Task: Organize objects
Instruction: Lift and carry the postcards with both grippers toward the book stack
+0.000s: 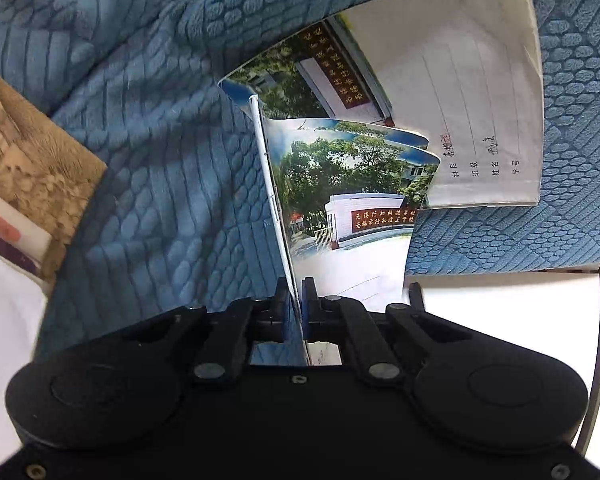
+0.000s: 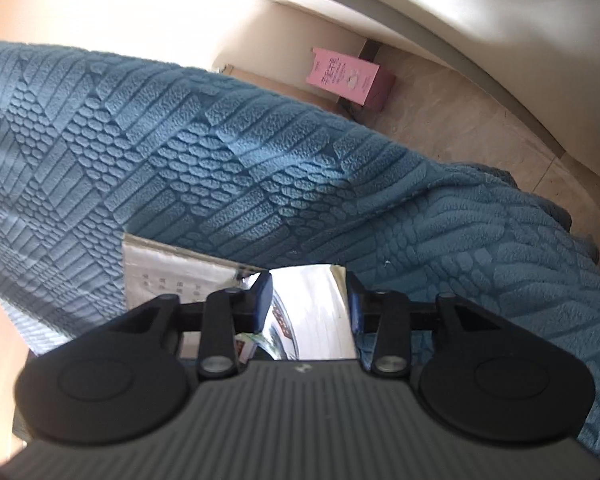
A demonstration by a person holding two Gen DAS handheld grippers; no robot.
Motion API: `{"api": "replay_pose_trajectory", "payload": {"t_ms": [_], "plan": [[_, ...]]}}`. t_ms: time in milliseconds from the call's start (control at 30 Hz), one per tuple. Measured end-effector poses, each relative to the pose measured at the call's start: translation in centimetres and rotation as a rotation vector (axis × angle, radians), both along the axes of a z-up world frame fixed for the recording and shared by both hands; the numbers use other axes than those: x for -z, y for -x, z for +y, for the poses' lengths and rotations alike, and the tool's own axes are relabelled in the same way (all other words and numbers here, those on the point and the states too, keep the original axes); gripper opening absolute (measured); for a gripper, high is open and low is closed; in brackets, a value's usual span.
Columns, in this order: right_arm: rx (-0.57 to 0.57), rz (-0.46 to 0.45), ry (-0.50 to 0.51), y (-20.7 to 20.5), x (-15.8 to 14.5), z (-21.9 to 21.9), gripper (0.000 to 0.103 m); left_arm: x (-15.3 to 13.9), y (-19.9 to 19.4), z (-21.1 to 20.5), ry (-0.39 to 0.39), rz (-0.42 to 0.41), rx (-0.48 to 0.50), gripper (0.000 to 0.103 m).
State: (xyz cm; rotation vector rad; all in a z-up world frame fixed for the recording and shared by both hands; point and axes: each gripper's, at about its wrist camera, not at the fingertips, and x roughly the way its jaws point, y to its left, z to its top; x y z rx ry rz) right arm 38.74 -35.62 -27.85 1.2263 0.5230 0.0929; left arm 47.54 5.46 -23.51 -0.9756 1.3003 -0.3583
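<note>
Much of the lower half of each view is filled by the black body of the tool itself, so whatever lies directly beneath is hidden. In the left wrist view the left tool (image 1: 296, 300) is pinched tight on the edge of a thin booklet (image 1: 340, 196) with a photo cover of trees and a gate sign — the booklet stands on edge, and its lower corner vanishes behind the fingers. Beyond it a second booklet of the same kind (image 1: 440, 88) lies flat on the blue quilted blanket (image 1: 160, 168), partly overlapped by the held one. At the left edge a brown patterned book (image 1: 36, 160) is cut off by the frame.

In the right wrist view the right tool (image 2: 309, 300) stands spread apart; a glossy cover (image 2: 308, 312) shows between its fingers, blurred, and whether they touch it cannot be told. Past the blanket's edge (image 2: 260, 152) are a beige tiled floor (image 2: 460, 120) and a pink box (image 2: 346, 76) by the wall.
</note>
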Motion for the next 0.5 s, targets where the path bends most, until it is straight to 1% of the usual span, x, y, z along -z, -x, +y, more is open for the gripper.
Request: {"api": "replay_pose_trajectory", "payload": {"t_ms": [33, 67, 100, 167, 200, 267, 300, 367, 500], "plan": [[-0.013, 0.008, 0.012, -0.1, 0.0, 0.1, 0.027, -0.1, 0.0, 0.1, -0.008, -0.003, 0.003, 0.004], [-0.032, 0.017, 0.024, -0.4, -0.1, 0.6, 0.024, -0.2, -0.2, 0.1, -0.016, -0.005, 0.004, 0.004], [-0.056, 0.029, 0.035, -0.4, -0.2, 0.9, 0.021, -0.3, -0.3, 0.2, -0.026, -0.011, 0.007, 0.004], [-0.109, 0.048, 0.055, -0.6, -0.2, 1.5, 0.02, -0.7, -0.4, 0.4, -0.059, -0.025, 0.014, 0.004], [-0.124, 0.055, 0.071, -0.6, -0.2, 1.7, 0.015, -0.8, -0.5, 0.7, -0.075, -0.034, 0.019, 0.004], [-0.135, 0.05, 0.094, -0.4, -0.6, 2.2, 0.014, -0.9, -0.7, 1.0, -0.075, -0.036, 0.028, 0.004], [-0.143, 0.039, 0.109, -0.2, -0.9, 2.5, 0.012, -1.0, -0.8, 1.1, -0.081, -0.038, 0.032, 0.004], [-0.163, 0.019, 0.155, 0.1, -1.8, 3.4, 0.008, -1.5, -0.9, 1.3, -0.113, -0.057, 0.047, 0.004], [-0.191, 0.011, 0.229, 1.6, -3.4, 4.9, 0.008, -2.8, -0.7, 1.8, -0.161, -0.099, 0.067, 0.004]]}}
